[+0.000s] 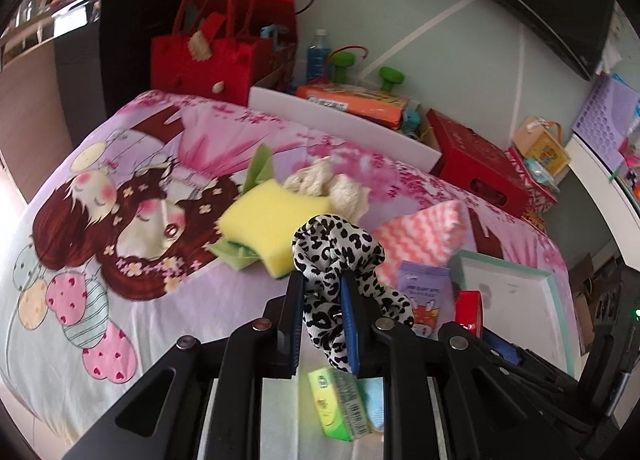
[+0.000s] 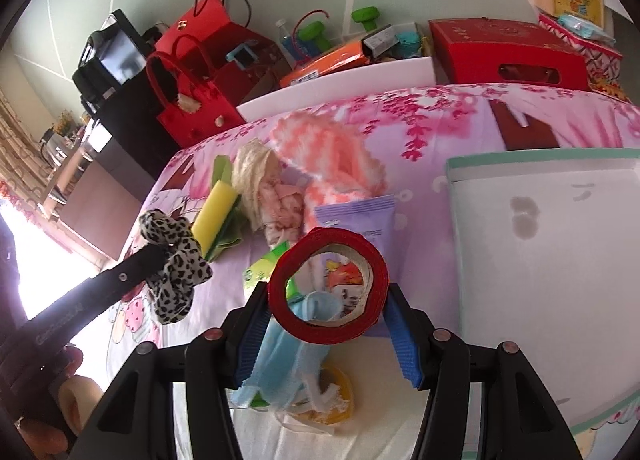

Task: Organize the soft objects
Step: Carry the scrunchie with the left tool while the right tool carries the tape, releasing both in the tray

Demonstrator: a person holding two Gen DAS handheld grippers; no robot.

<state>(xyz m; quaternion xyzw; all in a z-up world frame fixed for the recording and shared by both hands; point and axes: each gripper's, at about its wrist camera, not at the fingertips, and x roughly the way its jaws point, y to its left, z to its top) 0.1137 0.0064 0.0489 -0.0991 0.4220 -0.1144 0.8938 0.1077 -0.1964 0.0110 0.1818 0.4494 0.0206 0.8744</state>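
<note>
A black-and-white leopard-print scrunchie (image 1: 336, 244) hangs above the pink cartoon bedsheet (image 1: 120, 300), and my left gripper (image 1: 322, 278) is shut on it. In the right wrist view the same scrunchie (image 2: 176, 256) dangles at the left. My right gripper (image 2: 328, 292) is shut on a red tape roll (image 2: 288, 260), held over a blue face mask (image 2: 288, 352). On the sheet lie a yellow sponge (image 1: 272, 216), a cream knitted cloth (image 1: 332, 184), a pink-and-white fluffy cloth (image 1: 424, 236), a purple packet (image 1: 424, 284) and a green tissue pack (image 1: 340, 404).
A white tray with a mint rim (image 2: 540, 244) lies on the bed at the right. Behind the bed stand a red felt bag (image 1: 204, 64), a white foam board (image 1: 344, 120), a red box (image 1: 476, 164) and green dumbbells (image 1: 390, 78). The bed edge drops away at the left.
</note>
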